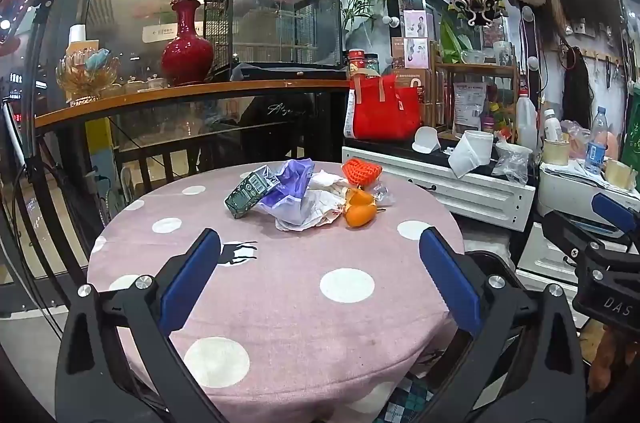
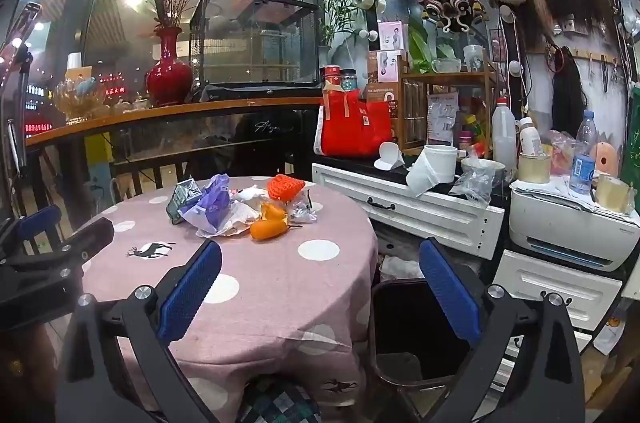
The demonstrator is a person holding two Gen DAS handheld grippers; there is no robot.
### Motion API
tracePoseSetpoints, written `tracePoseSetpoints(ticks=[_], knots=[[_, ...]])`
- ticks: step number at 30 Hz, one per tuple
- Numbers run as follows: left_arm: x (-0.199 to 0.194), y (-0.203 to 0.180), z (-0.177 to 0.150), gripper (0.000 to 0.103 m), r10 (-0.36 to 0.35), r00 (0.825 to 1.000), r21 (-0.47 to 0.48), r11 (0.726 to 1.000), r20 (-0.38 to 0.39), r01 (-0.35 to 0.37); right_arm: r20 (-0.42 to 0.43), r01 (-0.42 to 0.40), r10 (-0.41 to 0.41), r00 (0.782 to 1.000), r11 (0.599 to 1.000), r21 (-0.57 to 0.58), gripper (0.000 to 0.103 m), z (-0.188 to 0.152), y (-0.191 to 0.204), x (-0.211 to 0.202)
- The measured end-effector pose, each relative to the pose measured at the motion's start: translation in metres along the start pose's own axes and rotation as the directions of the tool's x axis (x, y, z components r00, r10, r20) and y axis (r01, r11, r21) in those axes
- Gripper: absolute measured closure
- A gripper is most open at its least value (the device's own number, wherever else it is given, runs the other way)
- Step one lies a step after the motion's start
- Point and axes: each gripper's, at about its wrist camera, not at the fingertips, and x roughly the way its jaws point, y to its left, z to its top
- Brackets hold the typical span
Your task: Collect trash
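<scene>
A heap of trash lies at the far middle of the round pink dotted table [image 1: 280,303]: a dark green carton [image 1: 249,191], a crumpled purple bag [image 1: 289,187], white paper wrappers [image 1: 316,211], orange peel pieces [image 1: 359,209], an orange crocheted heart [image 1: 361,171] and clear plastic [image 1: 381,191]. The heap shows in the right wrist view too, with the carton [image 2: 184,201], purple bag [image 2: 214,201] and peel [image 2: 269,223]. My left gripper [image 1: 320,251] is open and empty, well short of the heap. My right gripper [image 2: 320,263] is open and empty over the table's right edge, above a black bin [image 2: 416,327].
A white drawer cabinet [image 2: 408,207] with a toilet roll [image 2: 434,167], bottles and a red bag [image 2: 354,129] stands right of the table. A printer [image 2: 572,227] sits further right. A counter with a red vase [image 1: 187,51] and a glass case is behind.
</scene>
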Motion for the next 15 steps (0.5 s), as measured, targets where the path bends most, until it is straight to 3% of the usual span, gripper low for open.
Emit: tracePoseSetpoints(ticks=[2,15], knots=[[-0.007,-0.0017,-0.0005,0.005,0.009,1.0,0.006,1.0,0.03,-0.009,-0.015,0.003,-0.004,1.0,1.0,-0.011,0.006,-0.0007,0.0005,0.0002],[-0.0012,0.0,0.0003,0.005,-0.004,1.0,0.009,1.0,0.007,0.004,-0.005,0.003,-0.003,1.0,1.0,-0.011,0.006,-0.0008,0.0026,0.0019]])
